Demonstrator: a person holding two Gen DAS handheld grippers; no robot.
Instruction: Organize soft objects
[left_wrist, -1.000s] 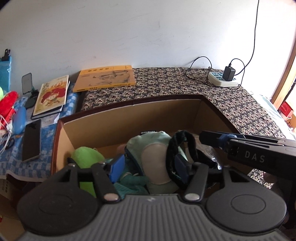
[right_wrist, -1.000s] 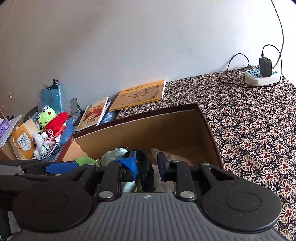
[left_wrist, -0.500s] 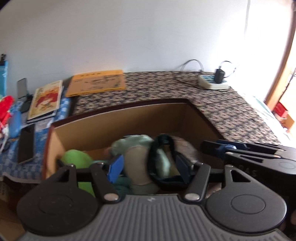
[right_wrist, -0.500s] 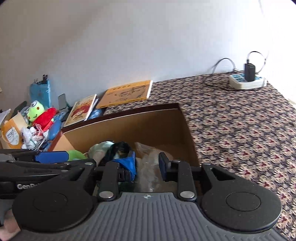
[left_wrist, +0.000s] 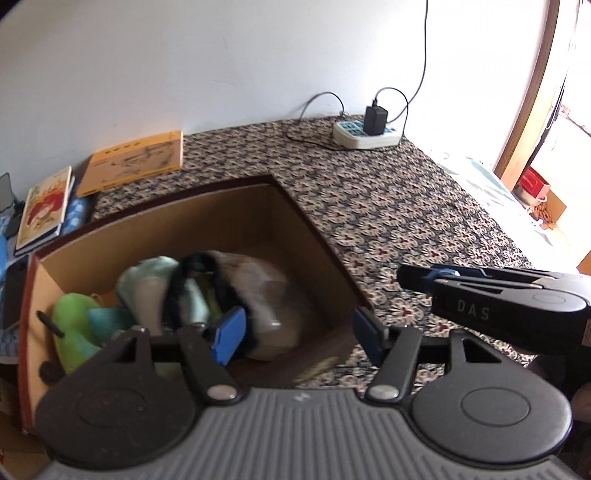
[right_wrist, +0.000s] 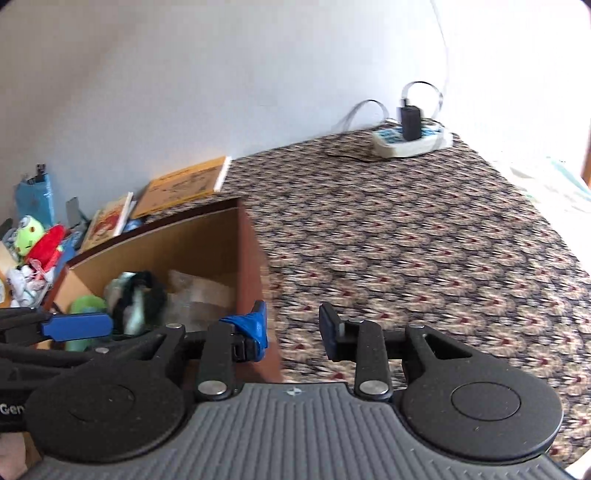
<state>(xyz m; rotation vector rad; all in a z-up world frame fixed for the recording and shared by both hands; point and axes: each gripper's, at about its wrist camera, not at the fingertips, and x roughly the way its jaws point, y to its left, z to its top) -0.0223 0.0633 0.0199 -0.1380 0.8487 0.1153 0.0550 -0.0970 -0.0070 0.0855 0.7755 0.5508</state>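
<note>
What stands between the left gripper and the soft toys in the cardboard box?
Nothing visible. The cardboard box has no lid, and the green plush toy and plastic-wrapped bundle lie exposed inside. The left gripper hangs open and empty above the box's right end.

- patterned cloth surface (left_wrist: 388, 206) (bed or table, can't tell) carrying everything
- cardboard box (left_wrist: 229, 221) sitting on it at left
- yellow book (left_wrist: 133, 162) lying flat by wall, behind box
- white power strip (left_wrist: 365, 134) lying at far corner, black charger (left_wrist: 376, 120) plugged in
</note>
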